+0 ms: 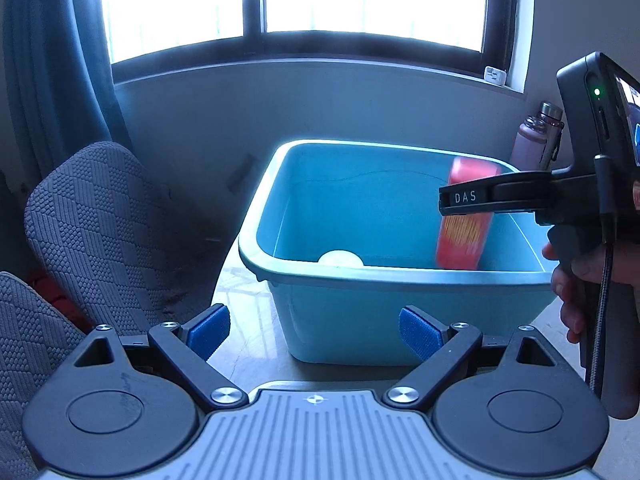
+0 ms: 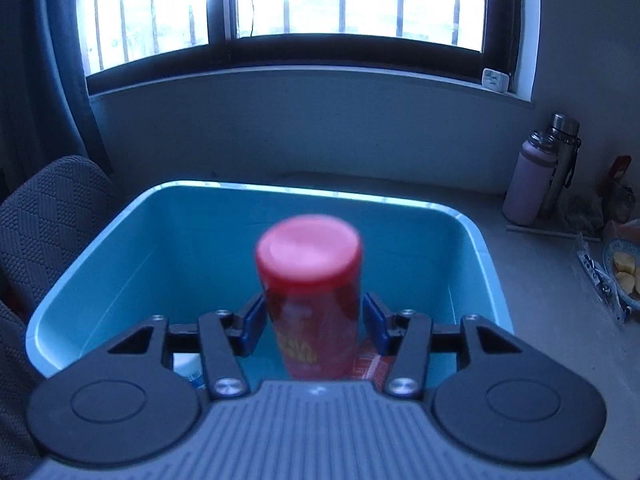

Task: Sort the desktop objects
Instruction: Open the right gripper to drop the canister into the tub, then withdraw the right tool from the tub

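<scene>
Right hand-held gripper [image 2: 314,322], pads spread just clear of the blurred red can [image 2: 310,296], releases it over the tub [image 2: 476,236]; left hand-held gripper [image 1: 314,334] hangs spread, empty.

tub mouth: my right gripper [image 2: 314,322] and the red can [image 2: 310,300] hog the right side
left half: open, only a white ball [image 1: 341,259] low down

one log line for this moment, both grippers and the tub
left gripper: open, empty | right gripper: fingers parted beside red can, blurred, over blue tub | tub: white item inside
</scene>
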`<state>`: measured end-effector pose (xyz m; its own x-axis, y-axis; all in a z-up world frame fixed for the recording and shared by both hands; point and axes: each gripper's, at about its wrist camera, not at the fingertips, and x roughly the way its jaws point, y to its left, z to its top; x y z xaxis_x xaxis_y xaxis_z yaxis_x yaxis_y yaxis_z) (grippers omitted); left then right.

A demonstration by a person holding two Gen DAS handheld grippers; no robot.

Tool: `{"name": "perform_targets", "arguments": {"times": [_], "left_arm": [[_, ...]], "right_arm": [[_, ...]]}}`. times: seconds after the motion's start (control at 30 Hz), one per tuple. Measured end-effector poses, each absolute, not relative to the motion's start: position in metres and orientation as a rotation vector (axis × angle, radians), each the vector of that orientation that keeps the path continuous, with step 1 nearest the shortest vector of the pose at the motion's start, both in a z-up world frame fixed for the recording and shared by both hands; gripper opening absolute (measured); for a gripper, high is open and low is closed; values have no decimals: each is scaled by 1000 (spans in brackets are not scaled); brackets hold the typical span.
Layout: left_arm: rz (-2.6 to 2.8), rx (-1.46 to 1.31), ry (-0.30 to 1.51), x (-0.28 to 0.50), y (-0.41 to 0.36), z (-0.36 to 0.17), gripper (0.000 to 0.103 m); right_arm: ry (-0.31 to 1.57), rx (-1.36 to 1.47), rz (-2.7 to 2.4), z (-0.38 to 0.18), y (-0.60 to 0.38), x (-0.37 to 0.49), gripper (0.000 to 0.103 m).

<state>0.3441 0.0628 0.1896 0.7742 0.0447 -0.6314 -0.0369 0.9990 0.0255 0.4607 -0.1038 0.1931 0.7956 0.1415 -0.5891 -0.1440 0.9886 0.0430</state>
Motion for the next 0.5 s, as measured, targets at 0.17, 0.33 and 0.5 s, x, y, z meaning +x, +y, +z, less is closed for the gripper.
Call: {"name": "perform_targets", "arguments": {"times": [0.17, 0.33, 0.5], "left_arm": [[31, 11, 701, 350, 67, 185, 93], [16, 14, 706, 353, 67, 182, 93], [15, 17, 707, 353, 68, 184, 93]], "right_arm": [[590, -4, 143, 199, -102, 457, 74], [580, -12, 133, 203, -103, 455, 74], [580, -20, 121, 208, -107, 451, 74]]}}
